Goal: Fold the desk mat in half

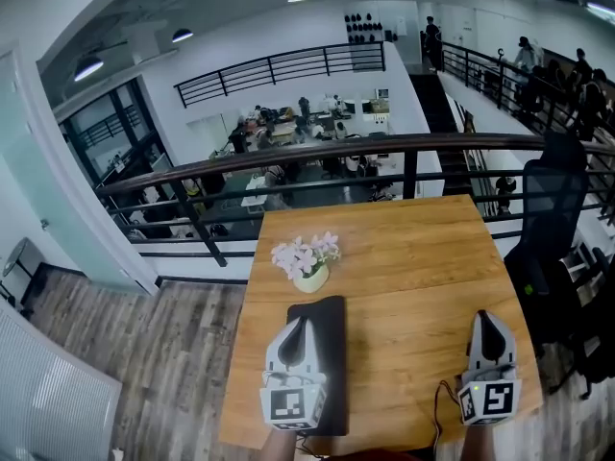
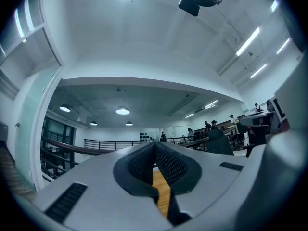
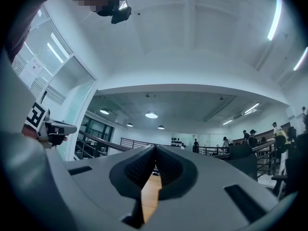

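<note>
A wooden table point(image 1: 404, 257) stands by a mezzanine railing point(image 1: 336, 152) above an open office, with flowers point(image 1: 307, 255) on it. The mat point(image 1: 332, 353) lies dark and narrow near the left edge. I'd say it's either already doubled or lying single. The left hand-held gripper point(image 1: 301, 323) over it and the right hand-held gripper point(image 1: 485, 317), well apart, are both closed and empty.

item: desk mat point(image 1: 332, 353), black, narrow rectangle, rounded corners
state: lay flat; whether it was doubled over could not be told
pose: long side ran near-to-far
place: left half of wooden table point(image 1: 413, 257), reaching the near edge
</note>
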`<state>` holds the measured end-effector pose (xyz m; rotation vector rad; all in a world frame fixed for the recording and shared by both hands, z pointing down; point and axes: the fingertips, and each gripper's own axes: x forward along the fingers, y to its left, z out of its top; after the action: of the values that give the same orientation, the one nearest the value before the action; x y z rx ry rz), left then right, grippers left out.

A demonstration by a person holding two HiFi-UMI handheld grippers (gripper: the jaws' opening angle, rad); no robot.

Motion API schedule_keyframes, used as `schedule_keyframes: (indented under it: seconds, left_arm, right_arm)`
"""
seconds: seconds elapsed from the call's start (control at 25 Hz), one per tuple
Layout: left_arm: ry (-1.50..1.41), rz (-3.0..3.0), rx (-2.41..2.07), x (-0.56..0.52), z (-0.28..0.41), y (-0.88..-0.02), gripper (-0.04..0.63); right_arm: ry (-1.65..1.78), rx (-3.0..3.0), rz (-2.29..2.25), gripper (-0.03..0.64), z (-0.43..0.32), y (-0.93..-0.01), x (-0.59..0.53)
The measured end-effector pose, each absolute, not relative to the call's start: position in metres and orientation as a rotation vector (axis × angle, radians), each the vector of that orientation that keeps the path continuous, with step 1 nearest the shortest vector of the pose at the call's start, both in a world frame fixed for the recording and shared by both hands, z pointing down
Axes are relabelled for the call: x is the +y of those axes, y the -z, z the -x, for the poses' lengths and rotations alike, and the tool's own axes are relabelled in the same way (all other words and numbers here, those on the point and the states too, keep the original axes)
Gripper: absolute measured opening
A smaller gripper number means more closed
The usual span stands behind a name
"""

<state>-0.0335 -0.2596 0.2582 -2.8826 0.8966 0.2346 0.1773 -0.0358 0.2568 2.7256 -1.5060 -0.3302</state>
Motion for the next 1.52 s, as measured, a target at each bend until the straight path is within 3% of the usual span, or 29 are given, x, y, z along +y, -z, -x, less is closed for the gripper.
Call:
schedule_keyframes:
  seconds: [1.52]
  left_arm:
    - [-0.214, 2.869, 0.89, -0.263, 0.039, -0.27, 0.02]
  right_arm:
    - [0.324, -1.434, -2.706, 0.009, -0.172, -0.257, -0.037]
